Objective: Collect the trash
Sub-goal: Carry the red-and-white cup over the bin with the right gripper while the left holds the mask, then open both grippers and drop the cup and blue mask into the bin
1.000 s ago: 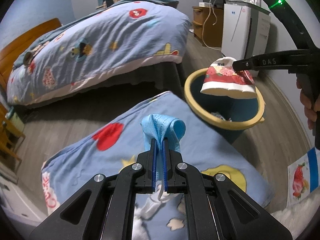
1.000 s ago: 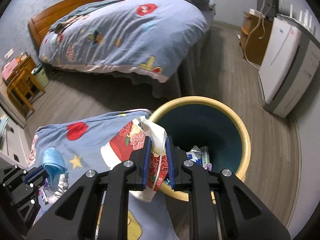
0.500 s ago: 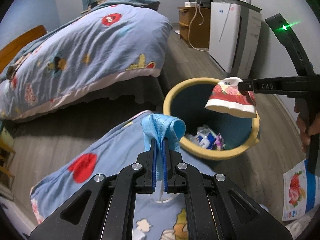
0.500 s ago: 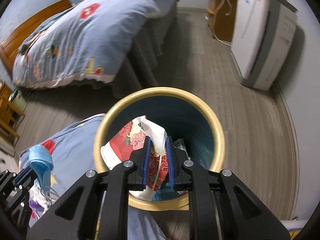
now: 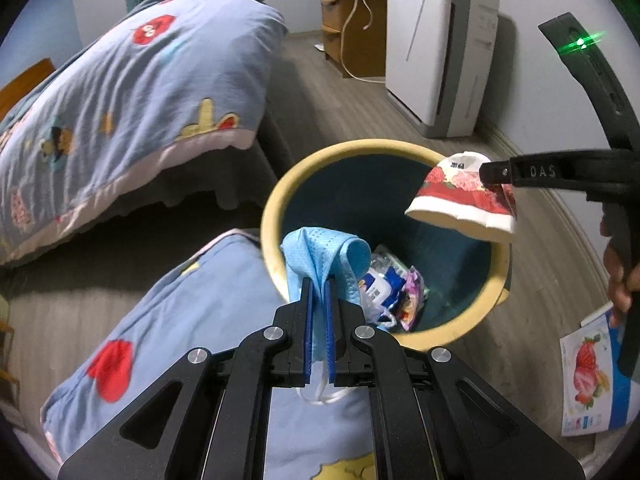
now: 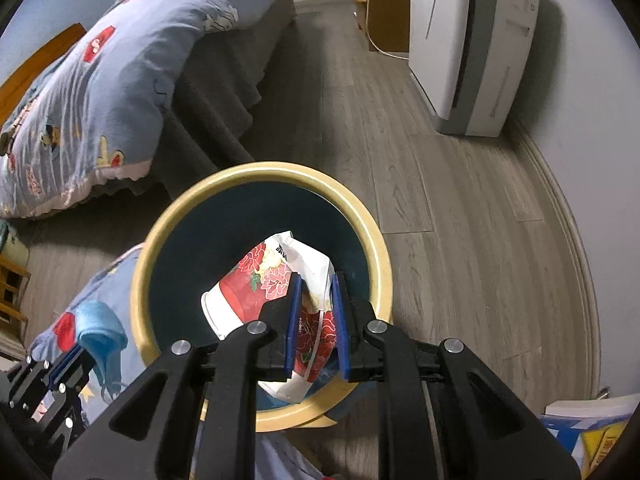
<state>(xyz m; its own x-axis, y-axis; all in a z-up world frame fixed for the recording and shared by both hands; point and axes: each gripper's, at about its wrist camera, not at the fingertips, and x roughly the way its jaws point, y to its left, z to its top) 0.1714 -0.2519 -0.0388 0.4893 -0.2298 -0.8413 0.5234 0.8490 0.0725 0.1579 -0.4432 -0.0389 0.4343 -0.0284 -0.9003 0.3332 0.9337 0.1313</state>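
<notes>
My left gripper (image 5: 318, 284) is shut on a blue face mask (image 5: 324, 252) and holds it at the near rim of the yellow-rimmed trash bin (image 5: 280, 188). My right gripper (image 6: 315, 284) is shut on a crushed red floral paper cup (image 6: 272, 280) and holds it above the bin's opening (image 6: 256, 172). The cup (image 5: 464, 200) and the right gripper (image 5: 492, 172) also show in the left wrist view, over the bin's far right rim. The mask (image 6: 100, 328) and left gripper (image 6: 68, 360) show at lower left in the right wrist view. Wrappers (image 5: 396, 288) lie in the bin.
A blue patterned cushion (image 5: 192, 332) lies beside the bin on the left. A bed with a blue quilt (image 5: 120, 92) stands behind. A white air purifier (image 5: 440, 52) and a wooden cabinet (image 5: 352, 28) stand by the far wall. A strawberry-print box (image 5: 592, 376) lies at right.
Both grippers have moved closer to the bin. The cup now hangs over the bin's opening and the mask has come from over the cushion to the bin's near rim.
</notes>
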